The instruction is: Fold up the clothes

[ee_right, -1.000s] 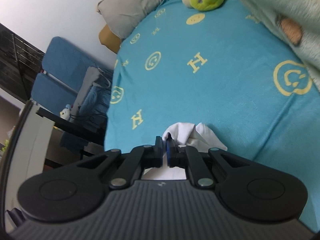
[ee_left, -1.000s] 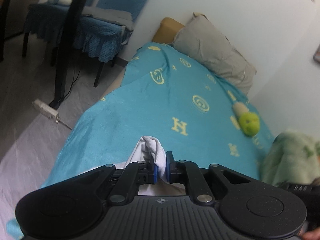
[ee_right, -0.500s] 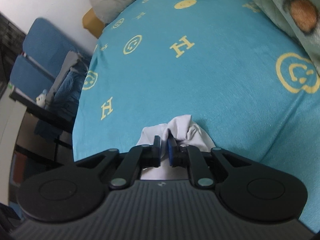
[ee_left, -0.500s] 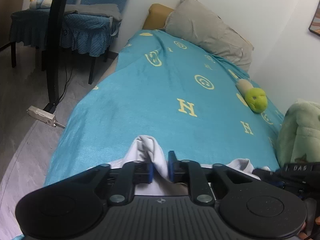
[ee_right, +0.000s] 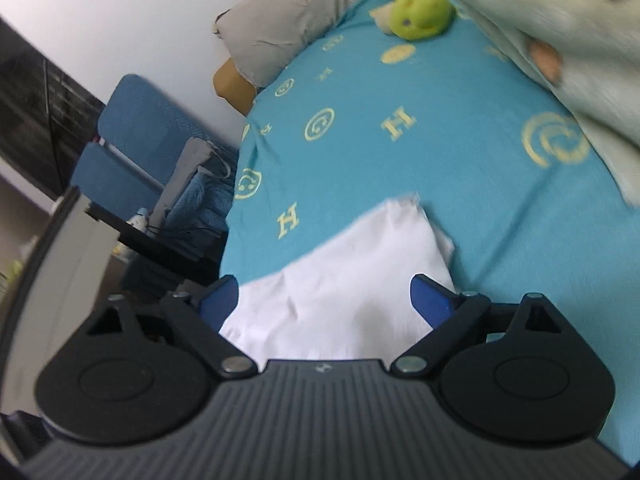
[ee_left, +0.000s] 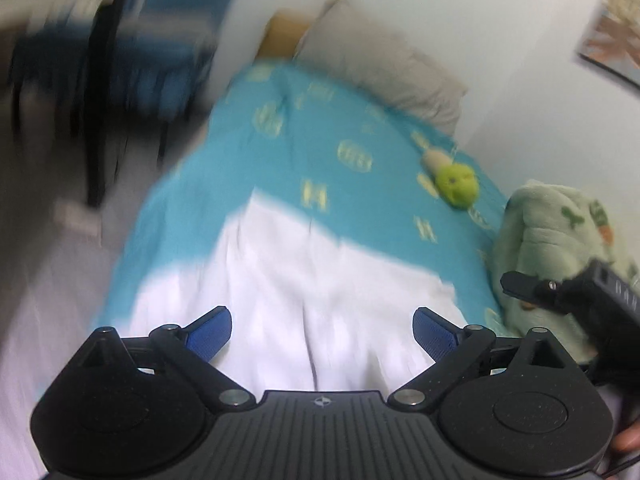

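Note:
A white garment [ee_left: 304,280] lies spread flat on the turquoise bedsheet [ee_left: 320,152] at the near end of the bed. My left gripper [ee_left: 322,332] hangs over it with its blue pads wide apart, jaws opening, and no cloth between them. In the right wrist view the same white garment [ee_right: 348,280] lies below my right gripper [ee_right: 324,300], whose jaws are also opening wide and press on nothing. A part of the right gripper [ee_left: 576,292] shows at the right edge of the left wrist view.
A green plush toy [ee_right: 420,16] and a grey pillow [ee_right: 296,12] lie at the head of the bed. A pale green blanket [ee_left: 568,248] is heaped along the wall side. A blue-covered chair [ee_right: 132,148] and dark table legs stand on the floor beside the bed.
Both grippers were shut on bunched white cloth; they have opened, let it go and pulled back a little. The garment now lies flat on the sheet.

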